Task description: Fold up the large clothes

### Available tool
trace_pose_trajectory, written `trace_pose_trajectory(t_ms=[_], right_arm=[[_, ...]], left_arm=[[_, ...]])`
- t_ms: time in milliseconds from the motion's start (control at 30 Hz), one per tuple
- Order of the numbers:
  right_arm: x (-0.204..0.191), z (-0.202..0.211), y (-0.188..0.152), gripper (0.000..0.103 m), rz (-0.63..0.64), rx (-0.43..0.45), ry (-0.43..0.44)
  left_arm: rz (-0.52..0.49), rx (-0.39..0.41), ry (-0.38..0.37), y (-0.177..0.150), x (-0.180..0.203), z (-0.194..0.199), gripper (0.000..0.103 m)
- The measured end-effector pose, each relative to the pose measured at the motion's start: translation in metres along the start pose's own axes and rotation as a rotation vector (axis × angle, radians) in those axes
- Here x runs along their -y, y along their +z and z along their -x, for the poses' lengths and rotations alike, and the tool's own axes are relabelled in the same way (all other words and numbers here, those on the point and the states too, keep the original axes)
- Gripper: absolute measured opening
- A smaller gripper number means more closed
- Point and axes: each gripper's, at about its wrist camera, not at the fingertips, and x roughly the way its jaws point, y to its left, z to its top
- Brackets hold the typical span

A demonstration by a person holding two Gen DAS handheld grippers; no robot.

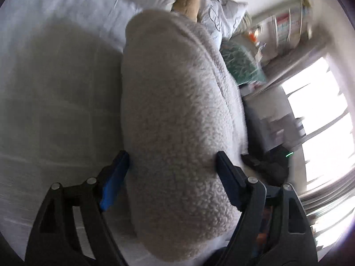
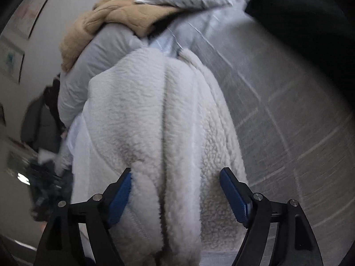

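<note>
Fleecy jacket (image 1: 177, 115) lies between our left gripper (image 1: 173, 166) and right gripper (image 2: 175, 181), both released, so its bulky fold may spring apart.

Fleece garment on the bed

The fleece garment (image 1: 177, 115) lay mid-frame on the bed (image 1: 55, 88); pillows (image 1: 221, 15) sat above it, upper centre.

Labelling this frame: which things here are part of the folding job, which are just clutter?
Job:
- white fleece garment, folded on the bed
- left gripper
- right gripper

Clutter:
- tan fleece
- printed pillow
- green cushion
</note>
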Motion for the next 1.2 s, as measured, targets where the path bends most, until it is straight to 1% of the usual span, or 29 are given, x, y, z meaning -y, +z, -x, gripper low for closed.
trace_pose_trajectory(t_ms=[33, 67, 133, 200, 233, 267, 300, 333, 367, 400, 433, 467, 500, 567, 633, 667, 767, 800, 833, 867, 900, 933, 967, 1000, 1033, 1067, 1100, 1133, 1200], right_arm=[[0.004, -0.001, 0.001, 0.08, -0.013, 0.001, 0.012], [0.007, -0.002, 0.001, 0.08, -0.025, 0.002, 0.031], [0.011, -0.003, 0.001, 0.08, -0.033, 0.005, 0.039], [0.01, -0.006, 0.0, 0.079, -0.036, 0.002, 0.029], [0.009, -0.007, 0.0, 0.078, -0.036, 0.0, 0.021], [0.006, -0.01, 0.0, 0.073, -0.029, -0.007, 0.014], [0.006, -0.01, -0.001, 0.062, -0.021, -0.01, 0.017], [0.002, -0.01, -0.002, 0.056, -0.015, -0.012, 0.042], [0.0, -0.008, -0.005, 0.035, -0.007, -0.012, 0.077], [-0.005, -0.006, -0.007, 0.034, 0.006, -0.008, 0.096], [-0.016, -0.004, -0.011, 0.034, 0.054, 0.005, 0.053], [-0.021, -0.005, -0.013, 0.033, 0.078, 0.008, 0.038], [-0.028, -0.004, -0.016, 0.032, 0.095, 0.01, 0.05], [-0.044, 0.003, -0.02, 0.032, 0.116, 0.028, 0.105], [-0.066, 0.008, -0.023, 0.032, 0.166, 0.037, 0.116], [-0.081, 0.009, -0.026, 0.032, 0.199, 0.034, 0.121], [-0.105, 0.001, -0.029, 0.032, 0.226, 0.006, 0.166], [-0.108, -0.003, -0.031, 0.033, 0.227, -0.004, 0.173], [-0.112, -0.014, -0.034, 0.034, 0.226, -0.025, 0.168], [-0.111, -0.024, -0.036, 0.036, 0.217, -0.045, 0.146], [-0.108, -0.032, -0.037, 0.04, 0.208, -0.06, 0.124], [-0.103, -0.046, -0.04, 0.042, 0.19, -0.088, 0.074], [-0.096, -0.053, -0.043, 0.045, 0.174, -0.102, 0.035], [-0.091, -0.054, -0.044, 0.048, 0.163, -0.1, 0.036], [-0.085, -0.051, -0.044, 0.048, 0.146, -0.092, 0.059], [-0.08, -0.042, -0.044, 0.052, 0.125, -0.081, 0.074], [-0.078, -0.034, -0.043, 0.057, 0.119, -0.062, 0.07], [-0.078, -0.024, -0.041, 0.057, 0.125, -0.039, 0.064], [-0.084, -0.007, -0.039, 0.058, 0.144, 0.007, 0.03]], left_arm=[[0.052, -0.01, -0.044, 0.0, -0.009, -0.003, 0.08], [0.073, -0.01, -0.065, 0.0, -0.014, -0.004, 0.081], [0.098, -0.013, -0.094, -0.003, -0.02, -0.007, 0.082], [0.119, -0.007, -0.12, -0.007, -0.024, -0.01, 0.084], [0.137, -0.003, -0.144, -0.009, -0.028, -0.011, 0.084], [0.145, 0.001, -0.155, -0.011, -0.03, -0.012, 0.082], [0.143, 0.01, -0.16, -0.012, -0.029, -0.011, 0.077], [0.125, 0.02, -0.152, -0.014, -0.023, -0.007, 0.074], [0.101, 0.028, -0.145, -0.016, -0.016, -0.004, 0.069], [0.061, 0.037, -0.129, -0.017, -0.006, 0.002, 0.066], [0.033, 0.035, -0.122, -0.017, 0.002, 0.006, 0.066], [0.001, 0.031, -0.113, -0.018, 0.011, 0.012, 0.065], [-0.026, 0.029, -0.101, -0.019, 0.018, 0.018, 0.065], [-0.086, 0.034, -0.061, -0.022, 0.034, 0.036, 0.065], [-0.131, 0.048, -0.023, -0.024, 0.043, 0.058, 0.064], [-0.146, 0.06, -0.004, -0.024, 0.045, 0.072, 0.064], [-0.16, 0.09, 0.062, -0.029, 0.039, 0.105, 0.064], [-0.163, 0.091, 0.096, -0.029, 0.036, 0.108, 0.064], [-0.169, 0.077, 0.156, -0.031, 0.028, 0.109, 0.064], [-0.17, 0.059, 0.203, -0.032, 0.021, 0.106, 0.064], [-0.171, 0.036, 0.265, -0.034, 0.013, 0.1, 0.065], [-0.165, 0.029, 0.312, -0.035, 0.002, 0.095, 0.065], [-0.148, 0.036, 0.293, -0.035, -0.002, 0.092, 0.068], [-0.119, 0.037, 0.251, -0.034, -0.007, 0.094, 0.068], [-0.106, 0.036, 0.234, -0.033, -0.007, 0.098, 0.068], [-0.112, 0.04, 0.238, -0.032, -0.004, 0.099, 0.068], [-0.14, 0.056, 0.255, -0.03, 0.003, 0.102, 0.068], [-0.188, 0.088, 0.287, -0.028, 0.011, 0.106, 0.068], [-0.249, 0.141, 0.317, -0.024, 0.022, 0.113, 0.068]])
